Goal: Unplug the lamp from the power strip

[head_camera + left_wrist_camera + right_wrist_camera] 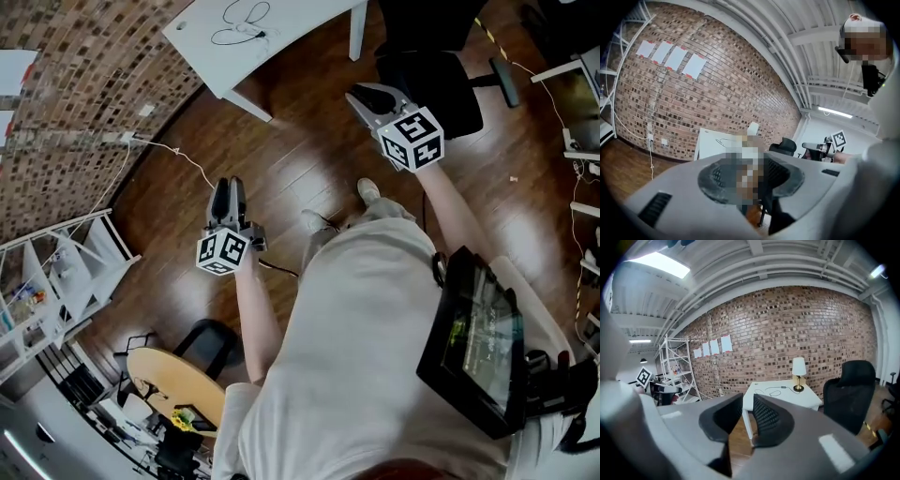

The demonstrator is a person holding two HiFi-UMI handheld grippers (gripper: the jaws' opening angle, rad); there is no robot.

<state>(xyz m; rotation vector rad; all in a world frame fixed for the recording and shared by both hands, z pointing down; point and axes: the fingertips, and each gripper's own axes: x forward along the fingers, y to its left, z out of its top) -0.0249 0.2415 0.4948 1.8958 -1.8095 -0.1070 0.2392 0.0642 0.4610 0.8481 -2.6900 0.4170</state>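
A small lamp with a white shade and brass base stands on the white table by the brick wall, in the right gripper view. A thin dark cable lies looped on the tabletop beside it; the head view shows the same cable on the table. I cannot make out a power strip. My left gripper hovers over the wooden floor, well short of the table, jaws apart and empty. My right gripper is held nearer the table, a gap between its pads, nothing in it.
A black office chair stands right of the table. A white cord runs along the floor to the brick wall. White shelving is at the left, a round wooden table behind me. A tablet hangs at my waist.
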